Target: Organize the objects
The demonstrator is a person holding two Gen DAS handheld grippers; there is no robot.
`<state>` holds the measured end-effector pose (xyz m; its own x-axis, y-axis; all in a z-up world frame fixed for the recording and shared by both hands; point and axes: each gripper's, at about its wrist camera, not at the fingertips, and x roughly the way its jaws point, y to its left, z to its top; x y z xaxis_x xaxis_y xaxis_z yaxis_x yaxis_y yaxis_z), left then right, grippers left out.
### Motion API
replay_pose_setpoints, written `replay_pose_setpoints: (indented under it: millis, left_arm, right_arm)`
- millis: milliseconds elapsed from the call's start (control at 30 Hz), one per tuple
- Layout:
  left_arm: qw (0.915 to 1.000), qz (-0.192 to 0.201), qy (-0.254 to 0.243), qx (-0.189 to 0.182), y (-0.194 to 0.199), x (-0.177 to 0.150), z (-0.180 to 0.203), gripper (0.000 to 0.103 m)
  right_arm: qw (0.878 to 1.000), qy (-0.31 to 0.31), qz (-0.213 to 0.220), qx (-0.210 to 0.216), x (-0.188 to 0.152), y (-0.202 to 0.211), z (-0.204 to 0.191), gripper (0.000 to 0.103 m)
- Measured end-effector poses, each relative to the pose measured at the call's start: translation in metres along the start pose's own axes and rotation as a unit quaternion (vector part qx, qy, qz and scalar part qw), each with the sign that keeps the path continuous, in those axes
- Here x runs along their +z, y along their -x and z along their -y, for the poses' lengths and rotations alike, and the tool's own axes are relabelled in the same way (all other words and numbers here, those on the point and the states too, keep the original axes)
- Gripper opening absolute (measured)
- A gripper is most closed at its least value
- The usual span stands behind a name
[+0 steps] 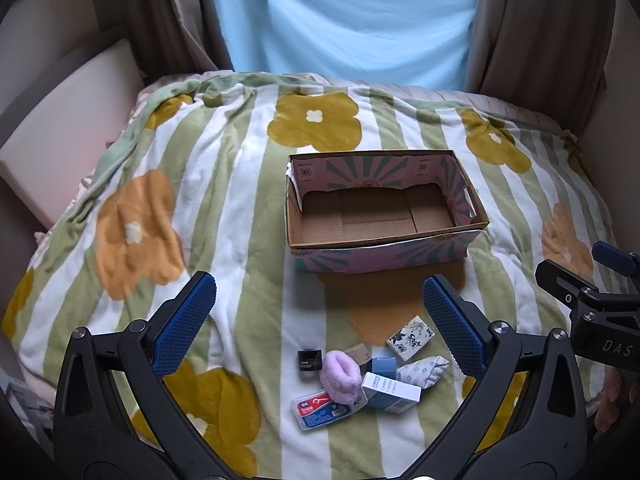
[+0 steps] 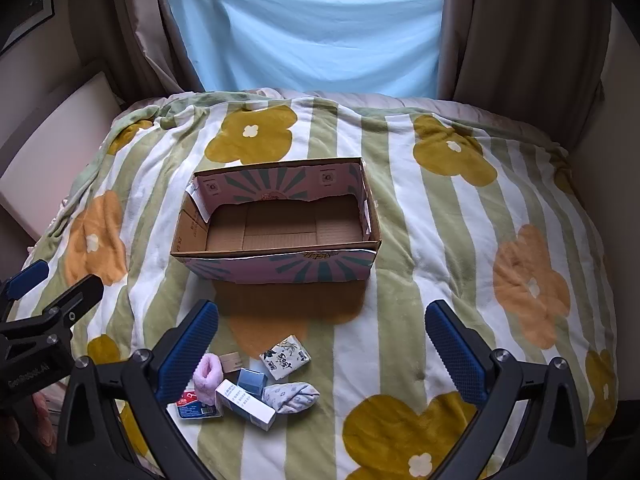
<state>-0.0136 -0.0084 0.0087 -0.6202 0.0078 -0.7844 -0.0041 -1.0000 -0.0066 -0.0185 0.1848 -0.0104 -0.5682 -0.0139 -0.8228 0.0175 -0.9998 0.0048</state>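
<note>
An open cardboard box [image 1: 380,242] with a pink sunburst print sits empty in the middle of the flowered blanket [image 1: 240,208]. In front of it lies a cluster: a patterned tissue pack [image 1: 410,338], a folded sock [image 1: 424,372], a white-blue carton [image 1: 390,392], a pink fluffy scrunchie [image 1: 340,378], a small black box [image 1: 310,360] and a red-blue plastic case [image 1: 320,412]. My left gripper [image 1: 320,320] hovers open above the cluster, holding nothing. My right gripper [image 2: 322,348] is open over bare blanket, right of the tissue pack [image 2: 285,356], the sock [image 2: 290,396] and the carton [image 2: 246,404].
A small blue box [image 2: 251,382] and a small brown box [image 2: 231,361] lie within the cluster. The bed ends at a light blue sheet [image 2: 304,32] hung between brown curtains. A cream padded panel [image 1: 68,120] borders the bed on the left.
</note>
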Motion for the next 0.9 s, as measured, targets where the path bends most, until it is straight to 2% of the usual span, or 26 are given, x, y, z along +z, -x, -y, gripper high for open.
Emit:
replay_pose_setpoints:
  millis: [467,900]
  left_arm:
    - [0.9997,0.018,-0.017,0.0,0.0059,0.0025,0.004,0.103]
    - [0.9997,0.013,-0.016,-0.009,0.0029,0.004,0.0017,0.103]
  right_arm:
    - [1.0,-0.001,-0.001,0.001,0.0017,-0.0001,-0.0016,0.103]
    - [1.0,0.003,0.004,0.0,0.0011,0.0036,-0.0068,0.103]
